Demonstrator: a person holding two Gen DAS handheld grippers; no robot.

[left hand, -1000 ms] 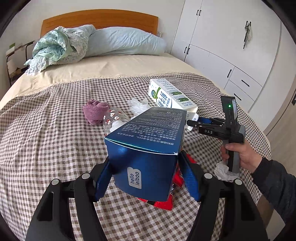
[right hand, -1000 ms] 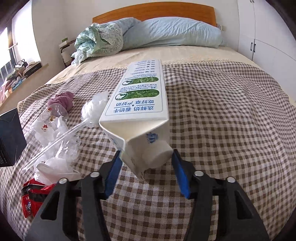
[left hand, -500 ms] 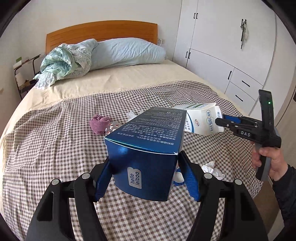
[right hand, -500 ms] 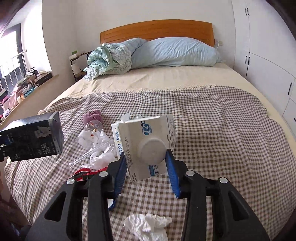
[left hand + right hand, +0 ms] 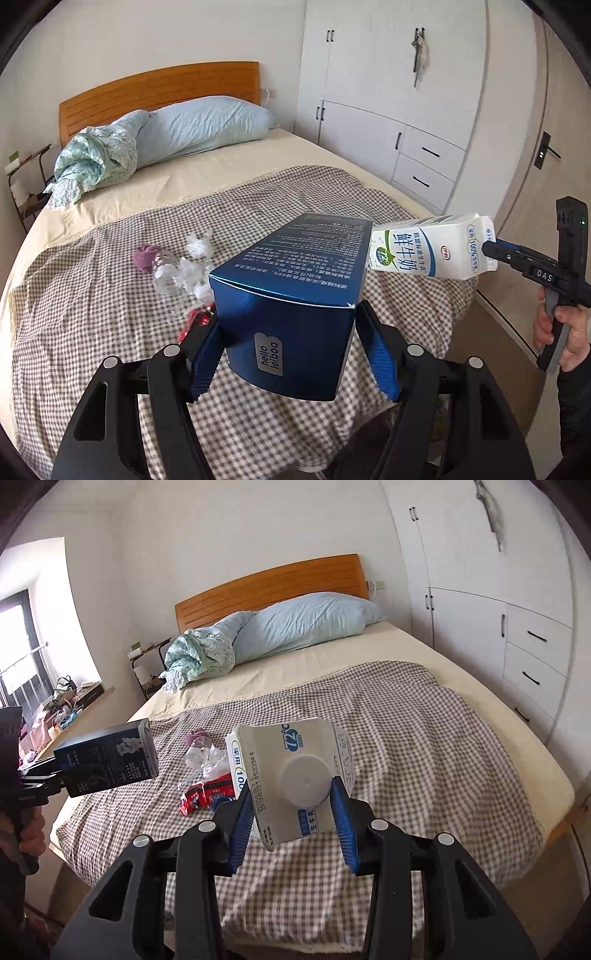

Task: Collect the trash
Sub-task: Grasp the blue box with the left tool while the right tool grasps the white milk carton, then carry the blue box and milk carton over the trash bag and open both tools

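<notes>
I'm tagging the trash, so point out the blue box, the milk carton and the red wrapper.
blue box [image 5: 295, 343]: left wrist view, near end face.
milk carton [image 5: 295, 753]: right wrist view, sloped top panel.
red wrapper [image 5: 207, 795]: right wrist view, crumpled middle.

R tongs [image 5: 293, 816] clamp milk carton [image 5: 291, 771]; L tongs [image 5: 55, 775] grip blue box [image 5: 110, 757].

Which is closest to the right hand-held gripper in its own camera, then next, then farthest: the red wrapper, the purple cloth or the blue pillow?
From the right hand-held gripper:
1. Red wrapper, just left of the fingers, on the checked blanket.
2. Purple cloth, farther up the blanket, left.
3. Blue pillow, at the headboard.
</notes>
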